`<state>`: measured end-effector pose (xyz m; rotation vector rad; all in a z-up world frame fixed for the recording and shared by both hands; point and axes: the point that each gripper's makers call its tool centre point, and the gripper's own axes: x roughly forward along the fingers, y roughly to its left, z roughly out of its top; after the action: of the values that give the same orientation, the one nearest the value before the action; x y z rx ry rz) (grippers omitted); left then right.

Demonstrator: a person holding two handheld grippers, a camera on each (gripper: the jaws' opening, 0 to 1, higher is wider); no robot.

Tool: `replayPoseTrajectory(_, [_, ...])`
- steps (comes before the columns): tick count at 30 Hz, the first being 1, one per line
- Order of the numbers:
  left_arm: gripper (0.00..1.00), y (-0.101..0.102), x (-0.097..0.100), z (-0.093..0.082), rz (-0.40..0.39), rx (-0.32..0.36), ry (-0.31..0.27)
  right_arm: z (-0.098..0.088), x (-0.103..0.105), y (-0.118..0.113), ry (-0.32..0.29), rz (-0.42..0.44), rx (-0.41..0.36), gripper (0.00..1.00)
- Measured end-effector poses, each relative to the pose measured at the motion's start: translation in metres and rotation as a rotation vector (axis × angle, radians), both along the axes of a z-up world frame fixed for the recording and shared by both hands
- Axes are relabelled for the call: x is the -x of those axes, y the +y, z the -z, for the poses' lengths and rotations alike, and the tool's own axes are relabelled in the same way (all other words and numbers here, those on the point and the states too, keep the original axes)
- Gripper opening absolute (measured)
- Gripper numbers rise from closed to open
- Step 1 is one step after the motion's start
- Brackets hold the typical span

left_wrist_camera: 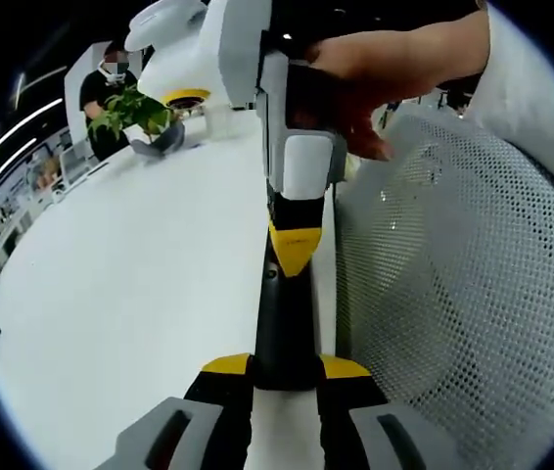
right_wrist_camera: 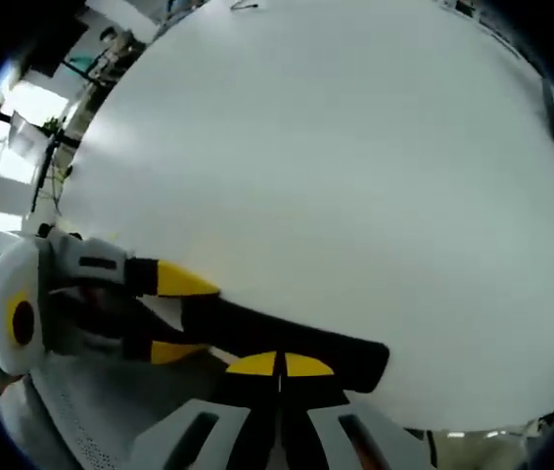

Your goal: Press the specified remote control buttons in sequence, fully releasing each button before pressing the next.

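White tabletop [left_wrist_camera: 111, 294] spreads under both my tools, with a potted plant [left_wrist_camera: 130, 110] far off at the left and a mesh chair back [left_wrist_camera: 463, 294] to the right. My left gripper [left_wrist_camera: 284, 377] is clamped on the near end of the remote control [left_wrist_camera: 284, 313] — a slim, dark, stiff bar, light I'd judge, its smooth plastic likely to slip unless I hold it by the long edges. My right gripper [right_wrist_camera: 279, 377] pinches its other end. Its button face is hard to make out; from either view I see mostly a dark edge, so which key comes next I cannot tell.
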<state>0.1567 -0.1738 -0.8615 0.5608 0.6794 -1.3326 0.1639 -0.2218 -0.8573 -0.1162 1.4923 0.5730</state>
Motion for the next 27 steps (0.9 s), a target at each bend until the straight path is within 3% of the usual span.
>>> replayPoseTrajectory(6, [0.24, 0.0001, 0.0006, 0.0, 0.0, 0.0, -0.004, -0.0002, 0.0012, 0.0, -0.095, -0.019, 0.023, 0.0])
replayPoseTrajectory(9, [0.24, 0.0001, 0.0008, 0.0001, 0.001, 0.0, -0.008, -0.0001, 0.0007, 0.0002, -0.131, -0.085, 0.005, 0.0])
replayPoseTrajectory(16, [0.24, 0.0001, 0.0006, 0.0002, -0.002, 0.007, -0.007, -0.0014, 0.0, -0.0021, -0.12, 0.044, -0.075, 0.0])
replayPoseTrajectory(20, [0.24, 0.0002, 0.0009, 0.0, -0.002, 0.012, -0.007, -0.0038, 0.0002, -0.0007, -0.233, 0.079, -0.158, 0.0])
replayPoseTrajectory(22, [0.24, 0.0003, 0.0009, -0.0002, -0.002, 0.012, -0.007, -0.0018, 0.0051, -0.0006, -0.158, 0.075, -0.135, 0.0])
replayPoseTrajectory(23, [0.24, 0.0002, 0.001, -0.0002, -0.001, 0.012, -0.006, -0.0026, 0.0026, 0.0003, -0.183, 0.071, -0.135, 0.0])
replayPoseTrajectory(27, [0.24, 0.0002, 0.001, -0.0003, -0.002, 0.013, -0.006, -0.0017, 0.0053, 0.001, -0.186, 0.044, -0.105, 0.0])
